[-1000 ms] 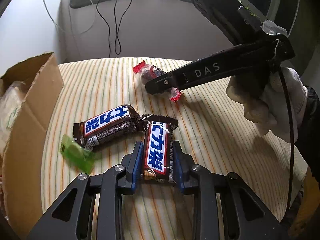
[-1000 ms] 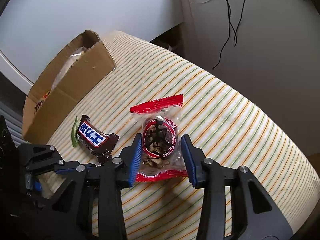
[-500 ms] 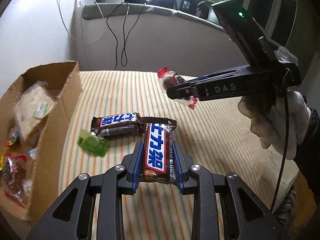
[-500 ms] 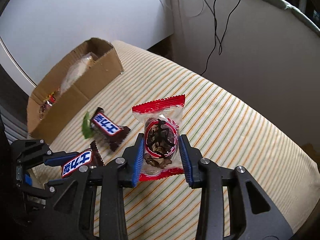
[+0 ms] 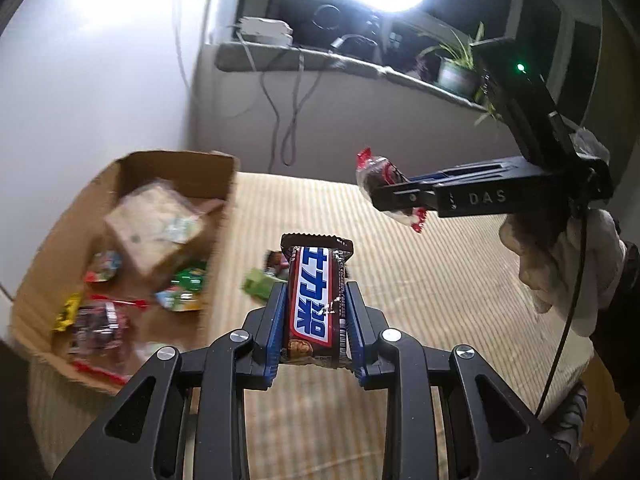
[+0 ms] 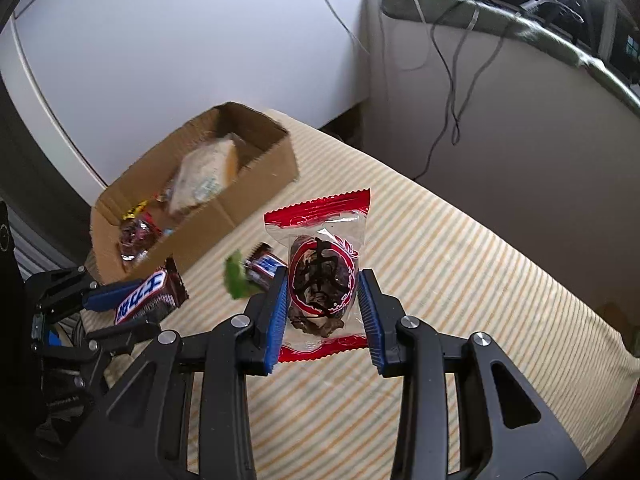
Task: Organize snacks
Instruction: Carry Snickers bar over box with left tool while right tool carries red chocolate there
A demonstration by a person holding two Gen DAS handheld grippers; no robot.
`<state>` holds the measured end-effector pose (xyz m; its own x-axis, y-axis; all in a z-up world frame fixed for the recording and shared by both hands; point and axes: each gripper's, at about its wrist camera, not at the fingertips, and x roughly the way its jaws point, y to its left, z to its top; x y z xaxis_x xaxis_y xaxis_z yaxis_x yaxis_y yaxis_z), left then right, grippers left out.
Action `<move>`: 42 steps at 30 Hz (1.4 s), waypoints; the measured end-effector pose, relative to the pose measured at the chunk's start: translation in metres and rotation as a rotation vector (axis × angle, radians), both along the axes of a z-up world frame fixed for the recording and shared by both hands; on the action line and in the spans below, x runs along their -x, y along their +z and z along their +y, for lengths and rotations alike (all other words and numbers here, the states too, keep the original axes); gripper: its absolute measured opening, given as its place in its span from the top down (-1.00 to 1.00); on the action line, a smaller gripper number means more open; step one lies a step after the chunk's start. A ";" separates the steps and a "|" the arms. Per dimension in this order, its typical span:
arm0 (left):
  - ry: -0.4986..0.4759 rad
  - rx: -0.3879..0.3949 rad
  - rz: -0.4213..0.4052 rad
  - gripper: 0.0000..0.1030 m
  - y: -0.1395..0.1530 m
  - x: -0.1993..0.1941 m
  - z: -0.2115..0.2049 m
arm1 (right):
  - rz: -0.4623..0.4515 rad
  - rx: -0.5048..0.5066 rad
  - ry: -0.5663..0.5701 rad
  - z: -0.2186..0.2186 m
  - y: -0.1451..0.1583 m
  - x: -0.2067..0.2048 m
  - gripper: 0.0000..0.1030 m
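Brown chocolate bar [image 5: 314, 304] is clamped in the left gripper [image 5: 314, 320]; the right gripper [image 6: 322, 312] pinches a red-edged snack packet [image 6: 320, 280]. Cardboard box [image 6: 256, 200] lies at ten o'clock.

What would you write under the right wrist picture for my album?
Right gripper holds a red-ended snack packet above the striped table, near the cardboard box of snacks.

- Surface [image 6: 460, 248]: covered in cream cloth with thin green and orange stripes.
- Cardboard box [image 6: 240, 204]: open-topped, at one end of the surface, holding assorted wrapped snacks.
- Small chocolate bar [image 6: 262, 266]: lying near the box.
- Green wrapped sweet [image 6: 237, 278]: touching that bar.
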<state>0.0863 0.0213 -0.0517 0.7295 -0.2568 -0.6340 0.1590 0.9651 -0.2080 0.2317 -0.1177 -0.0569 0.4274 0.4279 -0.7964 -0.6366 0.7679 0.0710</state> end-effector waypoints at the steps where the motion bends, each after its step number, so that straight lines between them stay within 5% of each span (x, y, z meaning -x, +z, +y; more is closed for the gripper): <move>1: 0.012 -0.001 -0.006 0.48 0.002 0.001 0.008 | -0.007 0.001 0.006 0.006 0.003 0.002 0.31; 20: 0.163 -0.040 -0.034 0.48 0.002 0.007 0.094 | -0.018 0.006 0.051 0.111 0.008 -0.021 0.30; 42: 0.204 -0.059 -0.025 0.48 -0.010 -0.013 0.118 | 0.010 0.021 0.089 0.169 -0.021 -0.047 0.30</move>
<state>0.0991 0.1398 -0.0620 0.7783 -0.0652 -0.6246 -0.0361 0.9883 -0.1481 0.2790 0.0517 -0.0780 0.3799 0.4474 -0.8096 -0.7020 0.7094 0.0626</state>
